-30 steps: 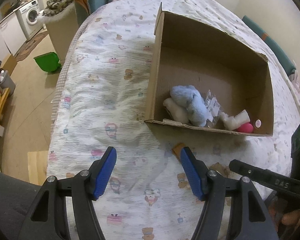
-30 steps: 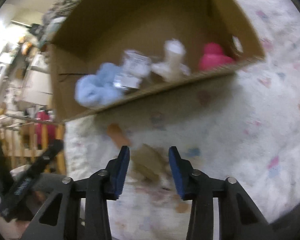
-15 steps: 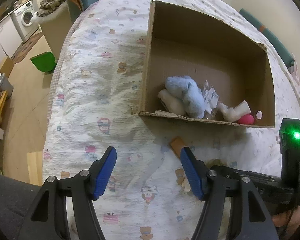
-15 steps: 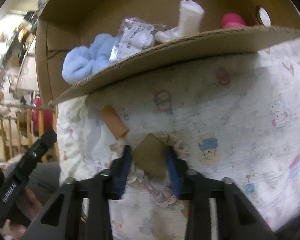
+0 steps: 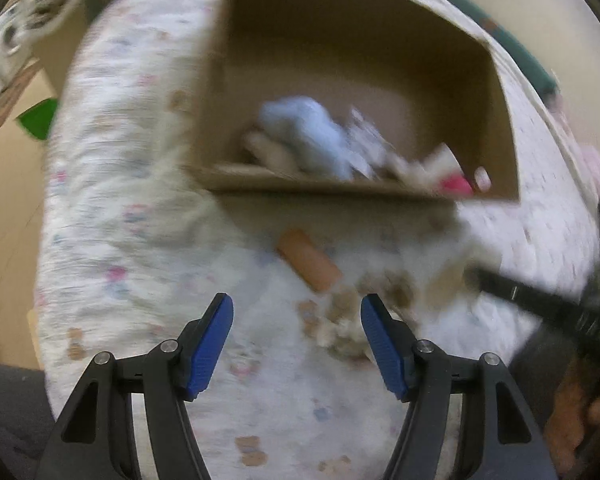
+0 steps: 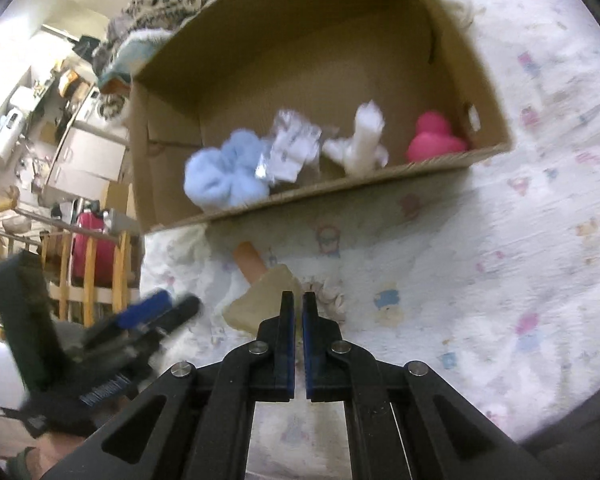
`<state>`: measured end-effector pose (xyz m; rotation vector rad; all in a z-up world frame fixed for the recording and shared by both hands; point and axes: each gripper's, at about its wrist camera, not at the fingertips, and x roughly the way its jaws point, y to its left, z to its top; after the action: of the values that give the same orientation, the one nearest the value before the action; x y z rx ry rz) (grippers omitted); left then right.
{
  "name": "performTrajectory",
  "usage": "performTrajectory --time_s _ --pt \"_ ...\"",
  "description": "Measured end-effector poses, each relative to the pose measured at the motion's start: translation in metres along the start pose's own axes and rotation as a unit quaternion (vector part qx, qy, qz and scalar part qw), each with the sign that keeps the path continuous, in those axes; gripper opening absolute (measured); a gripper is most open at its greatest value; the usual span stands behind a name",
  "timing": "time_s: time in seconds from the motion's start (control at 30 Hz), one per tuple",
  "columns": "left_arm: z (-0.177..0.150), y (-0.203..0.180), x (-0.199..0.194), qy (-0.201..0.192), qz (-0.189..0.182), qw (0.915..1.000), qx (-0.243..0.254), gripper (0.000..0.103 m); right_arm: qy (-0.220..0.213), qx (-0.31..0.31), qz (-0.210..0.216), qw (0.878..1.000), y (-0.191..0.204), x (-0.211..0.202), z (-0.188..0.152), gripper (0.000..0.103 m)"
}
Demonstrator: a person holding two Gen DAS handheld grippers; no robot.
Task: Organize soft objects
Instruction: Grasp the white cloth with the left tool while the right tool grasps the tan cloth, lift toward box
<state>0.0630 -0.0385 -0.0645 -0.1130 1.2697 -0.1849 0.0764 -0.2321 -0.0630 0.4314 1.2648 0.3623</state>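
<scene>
Jaws: right gripper [image 6: 295, 300] pinches a floppy tan cloth [image 6: 256, 300] near the cardboard box [image 6: 340, 196]'s front edge; left gripper [image 5: 296, 312] gapes wide over quilted bed [image 5: 140, 240].

Matt corrugated cardboard box [image 6: 440, 166]; fluffy blue plush [image 6: 224, 176]; crinkly glossy plastic packet [image 6: 290, 152]; printed quilted cloth bedspread [image 6: 520, 260]; smooth pink duck [image 6: 432, 140].

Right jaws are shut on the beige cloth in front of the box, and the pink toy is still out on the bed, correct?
Not quite. The right wrist view shows the pink toy inside the box, at its right end. The right gripper is indeed shut on the beige cloth before the box.
</scene>
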Motion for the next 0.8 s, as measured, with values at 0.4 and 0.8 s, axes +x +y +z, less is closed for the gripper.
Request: performTrajectory --time_s 0.4,0.8 --pt "-0.013 -0.035 0.029 0.027 -0.009 0.9976 0.062 0.053 -0.014 0.02 -0.006 1.0 -0.009 -0.004 -0.001 0.005" --pt "-0.019 -0.025 0.019 0.032 -0.014 0.9979 0.054 0.012 -0.016 0.021 -0.005 1.0 -0.011 -0.007 -0.001 0.005"
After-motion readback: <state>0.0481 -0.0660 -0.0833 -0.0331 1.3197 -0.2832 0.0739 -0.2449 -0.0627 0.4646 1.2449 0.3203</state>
